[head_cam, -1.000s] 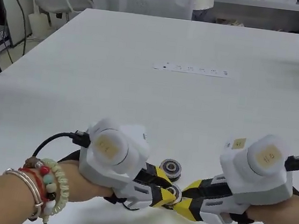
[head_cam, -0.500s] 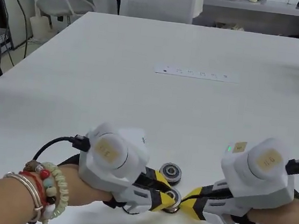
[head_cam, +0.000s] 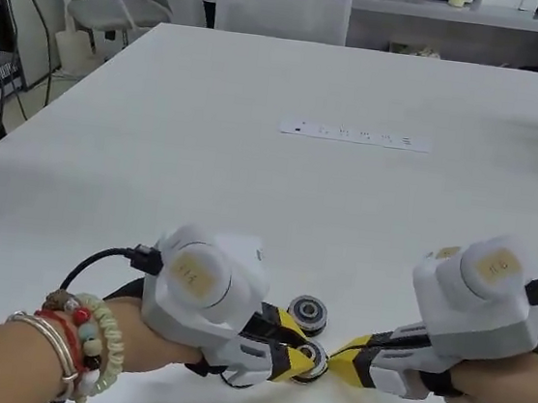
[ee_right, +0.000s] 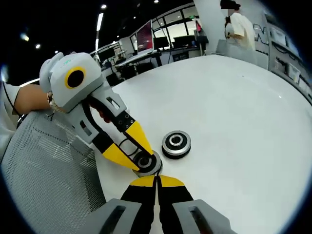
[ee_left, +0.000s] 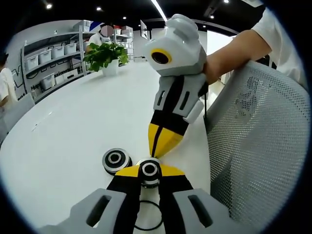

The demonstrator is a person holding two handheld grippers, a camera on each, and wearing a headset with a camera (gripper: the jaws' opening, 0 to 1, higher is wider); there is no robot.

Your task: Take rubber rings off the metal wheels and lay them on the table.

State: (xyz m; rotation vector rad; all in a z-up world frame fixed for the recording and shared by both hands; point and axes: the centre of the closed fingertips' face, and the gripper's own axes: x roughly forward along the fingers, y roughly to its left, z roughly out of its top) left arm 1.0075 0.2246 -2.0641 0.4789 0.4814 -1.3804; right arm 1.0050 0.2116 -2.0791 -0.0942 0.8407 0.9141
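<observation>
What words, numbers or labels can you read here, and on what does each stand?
None reads clearly.
Sticker on left tongs: blurred.
Sticker on right tongs: blurred.
Socket strip markings: too small.
Wall lettering: blurred.

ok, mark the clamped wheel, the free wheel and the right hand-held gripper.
clamped wheel (ee_left: 150, 170), left gripper view, on its hub.
free wheel (ee_left: 116, 159), left gripper view, on its hub.
right hand-held gripper (ee_left: 157, 152), left gripper view, at its closed yellow tips.
</observation>
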